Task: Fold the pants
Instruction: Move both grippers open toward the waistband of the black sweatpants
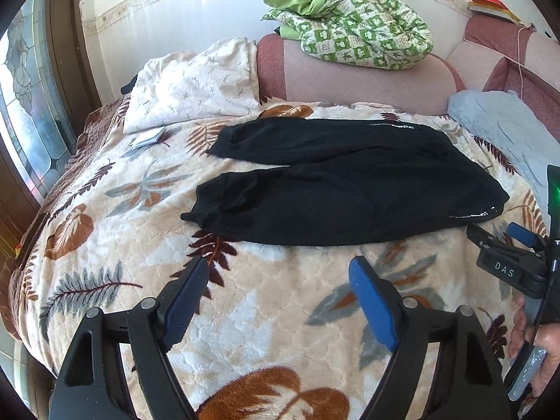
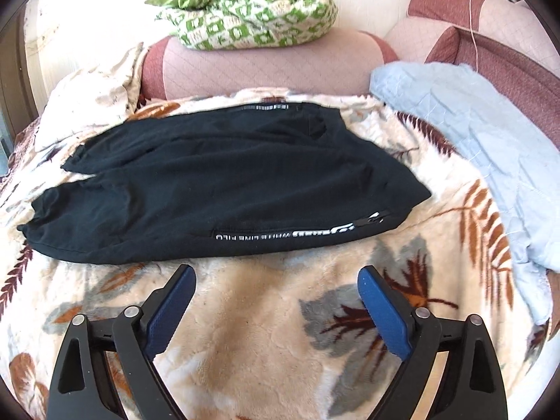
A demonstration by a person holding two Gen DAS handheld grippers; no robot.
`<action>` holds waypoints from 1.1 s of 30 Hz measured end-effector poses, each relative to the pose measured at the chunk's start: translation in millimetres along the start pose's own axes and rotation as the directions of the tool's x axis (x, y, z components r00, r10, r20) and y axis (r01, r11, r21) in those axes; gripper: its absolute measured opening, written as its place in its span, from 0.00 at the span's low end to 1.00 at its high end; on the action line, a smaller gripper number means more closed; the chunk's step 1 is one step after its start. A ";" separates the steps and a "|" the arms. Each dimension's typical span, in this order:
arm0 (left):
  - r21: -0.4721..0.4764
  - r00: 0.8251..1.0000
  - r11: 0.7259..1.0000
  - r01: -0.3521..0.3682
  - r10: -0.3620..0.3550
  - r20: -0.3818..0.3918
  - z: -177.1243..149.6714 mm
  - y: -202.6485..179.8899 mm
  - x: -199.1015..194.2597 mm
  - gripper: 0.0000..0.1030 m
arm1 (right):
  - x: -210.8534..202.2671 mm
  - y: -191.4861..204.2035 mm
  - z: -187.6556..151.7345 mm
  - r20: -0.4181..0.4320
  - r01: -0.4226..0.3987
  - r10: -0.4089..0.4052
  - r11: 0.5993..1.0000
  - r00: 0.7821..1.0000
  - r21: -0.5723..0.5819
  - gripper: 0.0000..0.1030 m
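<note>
I hold the left gripper (image 1: 276, 294) and the right gripper (image 2: 276, 301) above the leaf-print blanket (image 1: 105, 245), short of the garment. Both sets of jaws stand wide apart with nothing between them.

The black pants (image 2: 224, 189) lie flat at 12 o'clock from each gripper. The two legs run toward 9 o'clock, and the waistband end sits toward 3 o'clock. The legs are slightly splayed, with a gap between the cuffs.

Risks, as I judge them:
1. The blanket is plush. A low pinch could catch blanket pile together with the fabric and drag the bedding along.
2. The black fabric shows little contrast. A layer edge is hard to locate, so a grasp may take only one layer.
3. The splayed legs may fold out of alignment if lifted unevenly.

Surface and room: a bed with a padded pink headboard (image 1: 350, 77) at 12 o'clock. A green patterned quilt (image 1: 350, 17) is heaped on it. A light blue cloth (image 2: 472, 133) lies at 2 o'clock, a cream pillow (image 1: 196, 87) at 10 o'clock.
</note>
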State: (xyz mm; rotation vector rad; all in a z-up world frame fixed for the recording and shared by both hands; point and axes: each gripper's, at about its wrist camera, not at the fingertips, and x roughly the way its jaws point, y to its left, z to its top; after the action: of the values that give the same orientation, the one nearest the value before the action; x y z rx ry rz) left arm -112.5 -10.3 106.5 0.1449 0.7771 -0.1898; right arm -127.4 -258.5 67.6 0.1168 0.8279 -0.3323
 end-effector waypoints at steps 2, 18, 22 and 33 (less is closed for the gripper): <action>0.001 1.000 1.000 0.004 -0.004 0.016 2.5 -2.0 -6.8 0.80 | -6.3 -1.0 3.7 0.011 0.002 -0.002 1.000 1.000 -0.005 0.90; -0.074 0.993 0.997 0.011 -0.002 0.115 29.9 26.0 -53.1 0.80 | -56.0 0.6 32.8 0.092 0.021 -0.014 0.997 0.996 -0.078 0.83; -0.082 0.995 0.997 0.009 0.000 0.104 42.9 41.5 -52.2 0.80 | -65.4 -1.1 46.9 0.087 0.004 0.003 0.997 0.996 -0.079 0.83; -0.149 0.998 0.988 -0.049 0.052 0.017 99.5 84.3 36.0 0.80 | -28.4 -5.5 102.8 0.062 -0.025 0.033 0.992 0.998 -0.122 0.83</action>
State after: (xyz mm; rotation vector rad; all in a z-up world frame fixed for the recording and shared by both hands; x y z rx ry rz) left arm -0.8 47.8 156.2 0.0212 0.7629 -0.0844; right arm -74.9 -280.4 158.0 0.0044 0.7807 -0.2564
